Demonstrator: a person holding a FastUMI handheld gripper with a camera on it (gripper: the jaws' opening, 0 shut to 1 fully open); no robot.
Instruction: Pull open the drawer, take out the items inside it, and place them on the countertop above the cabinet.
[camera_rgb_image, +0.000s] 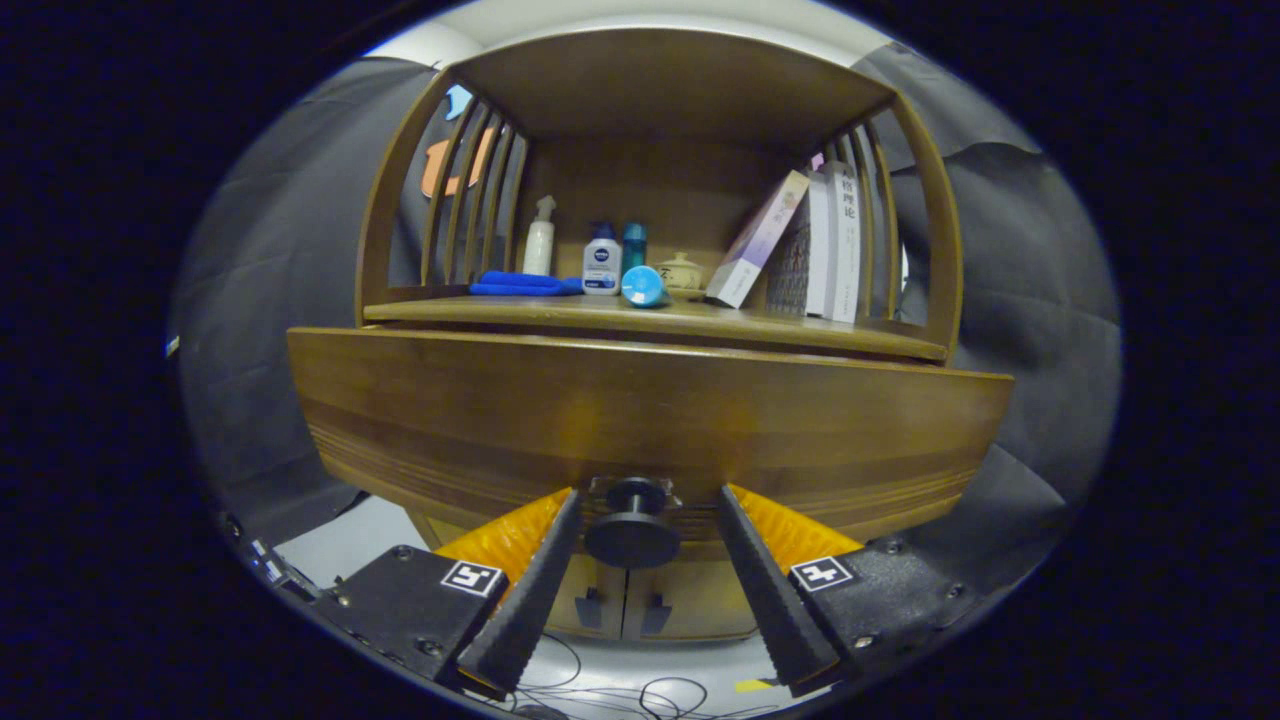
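The drawer (650, 420) appears shut, so nothing has been taken out yet. Its knob (632, 525) sits between the spread fingers of the gripper (648, 500) (neither pressed on it); pulling, emptying and placing remain.

gripper (648, 505) level, pointing forward; fingers (535, 580) spread wide, tips apart | jaws parted; neither finger pressing on anything | left and right fingers about even in reach
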